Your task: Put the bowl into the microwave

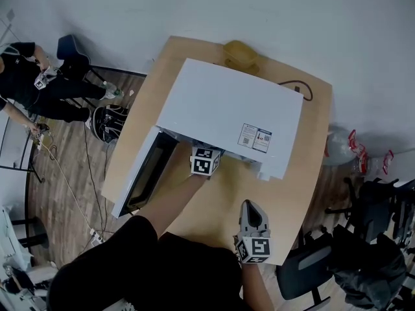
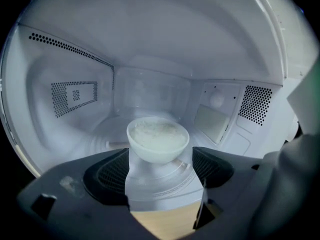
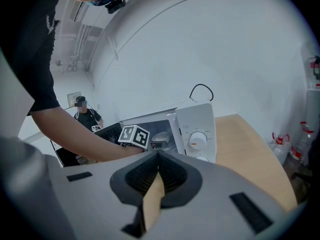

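A white bowl (image 2: pixel 158 139) filled with white rice sits on the glass turntable (image 2: pixel 165 181) inside the white microwave (image 1: pixel 227 109). My left gripper (image 2: pixel 160 153) reaches into the cavity with its jaws open. The bowl stands just ahead of its fingertips, and I cannot tell if they touch it. In the head view only the left marker cube (image 1: pixel 206 161) shows at the oven's opening, beside the open door (image 1: pixel 146 173). My right gripper (image 1: pixel 249 207) hovers over the wooden table (image 1: pixel 305 167) in front of the microwave. It is shut with nothing in it (image 3: pixel 158 159).
A yellow object (image 1: pixel 241 54) and a black cable (image 1: pixel 295 86) lie behind the microwave. The control dial (image 3: pixel 197 140) faces the right gripper. A person (image 1: pixel 26 76) stands far left. A chair (image 1: pixel 311 271) and plastic bottles (image 1: pixel 353 149) stand off the table's right side.
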Demonstrator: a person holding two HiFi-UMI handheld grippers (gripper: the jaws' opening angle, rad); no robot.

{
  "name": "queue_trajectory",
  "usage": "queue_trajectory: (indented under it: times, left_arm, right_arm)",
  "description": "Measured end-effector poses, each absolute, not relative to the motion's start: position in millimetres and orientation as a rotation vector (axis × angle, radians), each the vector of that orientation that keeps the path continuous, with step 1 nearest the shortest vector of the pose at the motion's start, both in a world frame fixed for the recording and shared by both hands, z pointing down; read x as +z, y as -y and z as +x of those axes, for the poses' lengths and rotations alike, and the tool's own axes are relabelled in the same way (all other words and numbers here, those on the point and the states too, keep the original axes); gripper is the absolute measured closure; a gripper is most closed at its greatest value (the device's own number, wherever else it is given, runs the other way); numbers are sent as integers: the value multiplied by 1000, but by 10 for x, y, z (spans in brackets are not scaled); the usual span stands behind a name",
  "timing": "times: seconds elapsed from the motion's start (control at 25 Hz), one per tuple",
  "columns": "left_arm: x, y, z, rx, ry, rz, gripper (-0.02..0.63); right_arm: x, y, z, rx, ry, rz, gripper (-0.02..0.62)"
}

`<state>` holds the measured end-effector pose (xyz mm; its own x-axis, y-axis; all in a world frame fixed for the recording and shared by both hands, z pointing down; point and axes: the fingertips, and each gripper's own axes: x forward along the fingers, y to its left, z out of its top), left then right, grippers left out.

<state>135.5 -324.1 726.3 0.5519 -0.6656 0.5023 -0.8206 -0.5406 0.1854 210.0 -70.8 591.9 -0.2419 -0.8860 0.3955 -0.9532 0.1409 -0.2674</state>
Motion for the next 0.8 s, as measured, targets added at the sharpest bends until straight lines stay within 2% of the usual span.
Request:
queue_trajectory:
  times: [0.44,0.8]
  left_arm:
    - [6712,2619,1072,363,1155,2403,235]
    - [5837,1321,445,147,934,2541,236]
  right_arm:
    - [5638,499,1874,581,2279,1875,535]
    - [5428,-30,1404,505,2166,1936,535]
